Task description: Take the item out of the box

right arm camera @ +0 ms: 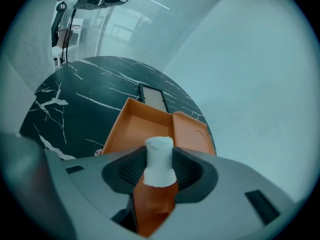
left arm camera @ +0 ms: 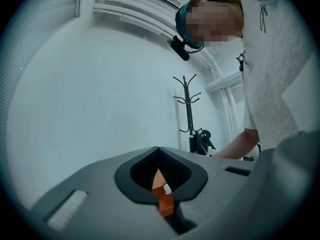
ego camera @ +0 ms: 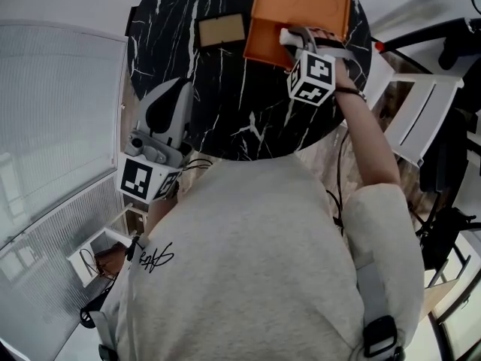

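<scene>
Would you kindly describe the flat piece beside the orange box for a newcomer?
On the round black marble table, find the open orange box at the far edge. Just left of it lies a flat tan rectangle with a dark border, thin and pale unlike the deep box.
</scene>
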{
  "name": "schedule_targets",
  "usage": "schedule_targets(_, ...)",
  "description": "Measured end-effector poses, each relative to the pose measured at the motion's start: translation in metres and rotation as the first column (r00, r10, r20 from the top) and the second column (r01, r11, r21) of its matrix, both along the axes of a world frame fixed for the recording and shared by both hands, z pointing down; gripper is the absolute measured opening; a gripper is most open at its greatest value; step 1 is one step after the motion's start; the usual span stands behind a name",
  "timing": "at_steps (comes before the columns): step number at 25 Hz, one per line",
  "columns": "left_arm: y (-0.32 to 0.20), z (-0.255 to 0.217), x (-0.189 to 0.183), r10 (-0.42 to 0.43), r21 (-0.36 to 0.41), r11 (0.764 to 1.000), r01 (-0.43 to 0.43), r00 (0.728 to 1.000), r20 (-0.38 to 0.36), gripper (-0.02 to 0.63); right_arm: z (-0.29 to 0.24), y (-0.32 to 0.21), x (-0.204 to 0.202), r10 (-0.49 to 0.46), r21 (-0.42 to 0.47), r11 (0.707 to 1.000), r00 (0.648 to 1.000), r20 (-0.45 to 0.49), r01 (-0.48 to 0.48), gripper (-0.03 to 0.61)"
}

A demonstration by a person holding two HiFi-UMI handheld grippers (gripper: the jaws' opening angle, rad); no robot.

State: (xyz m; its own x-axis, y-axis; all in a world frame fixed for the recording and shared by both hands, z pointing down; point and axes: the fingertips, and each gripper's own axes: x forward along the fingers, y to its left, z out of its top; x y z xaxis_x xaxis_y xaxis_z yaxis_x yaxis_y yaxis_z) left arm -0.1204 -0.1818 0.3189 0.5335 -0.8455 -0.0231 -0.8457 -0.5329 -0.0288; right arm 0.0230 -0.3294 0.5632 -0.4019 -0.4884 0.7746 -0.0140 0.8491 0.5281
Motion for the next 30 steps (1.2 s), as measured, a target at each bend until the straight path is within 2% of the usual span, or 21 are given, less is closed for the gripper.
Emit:
schedule_targets(16, -0.001, -0.008, 0.005, 0.032, 0.022, 0.999, -0.032, 0.999, -0.013, 0.003, -0.039, 0.008, -0.003, 0.095, -0.012, 0.995, 0.982, 0.163, -0.095, 0.166)
schedule_targets(23, -0.003, -0.008, 0.008, 0.047, 0.020, 0.999, -0.046, 0.999, -0.016, 0.003, -0.057, 0.010, -0.004, 0.152, -0.032, 0.988, 0.952, 0.267, -0.148, 0.166)
schedule_targets(30, -0.006, -0.011, 0.012, 0.061, 0.032, 0.998, -0.060, 0.998, -0.017, 0.003, -0.070, 0.011, -0.001, 0.176, -0.025, 0.984, 0.933, 0.315, -0.177, 0.166)
